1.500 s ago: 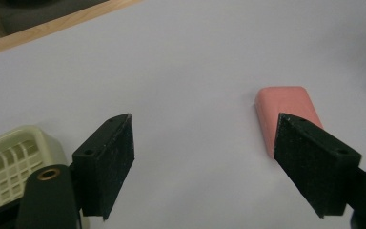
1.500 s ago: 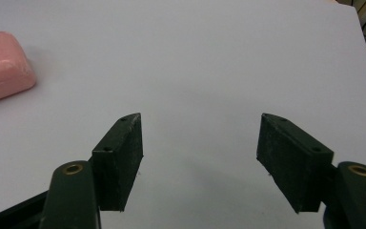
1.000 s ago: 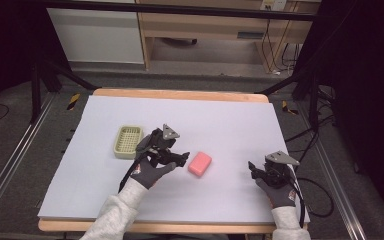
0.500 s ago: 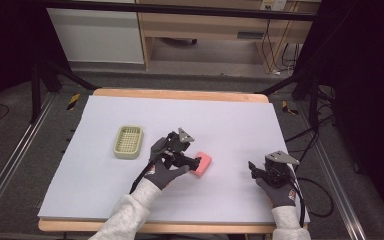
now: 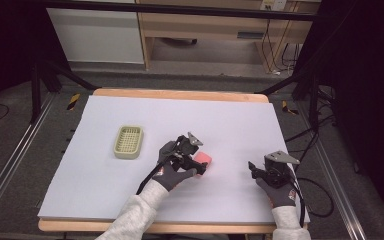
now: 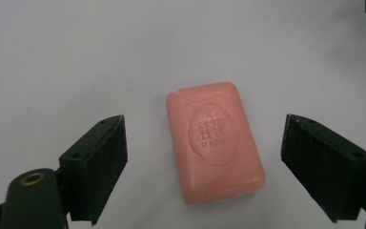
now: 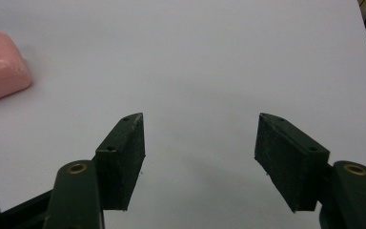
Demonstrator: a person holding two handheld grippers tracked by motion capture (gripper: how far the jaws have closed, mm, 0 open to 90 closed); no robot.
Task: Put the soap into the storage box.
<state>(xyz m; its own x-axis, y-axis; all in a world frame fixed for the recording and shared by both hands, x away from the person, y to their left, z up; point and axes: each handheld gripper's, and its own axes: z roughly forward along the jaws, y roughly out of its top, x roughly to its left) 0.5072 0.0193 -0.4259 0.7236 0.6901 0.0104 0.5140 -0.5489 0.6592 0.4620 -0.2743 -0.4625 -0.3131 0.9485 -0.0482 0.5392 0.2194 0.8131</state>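
A pink bar of soap (image 5: 204, 159) lies flat on the white table sheet (image 5: 230, 115), right of centre. My left gripper (image 5: 196, 163) hangs just over it, pointing down. In the left gripper view the soap (image 6: 214, 143) sits between the two black jaws of the left gripper (image 6: 204, 138). There is a gap on each side and neither pad touches it. These jaws have just been opening and stand wide. My right gripper (image 5: 254, 170) rests open near the front right, and nothing is between the jaws of the right gripper (image 7: 200, 131). The soap (image 7: 0, 67) shows at that view's left edge.
A pale green soap dish (image 5: 129, 141) with a gridded floor stands on the sheet, left of the left hand. The wooden table edge (image 5: 180, 94) runs along the back. Black stands and cables surround the table.
My left hand has moved right and down, from beside the dish to over the soap. Its jaws now stand wider apart. The right hand has kept still.
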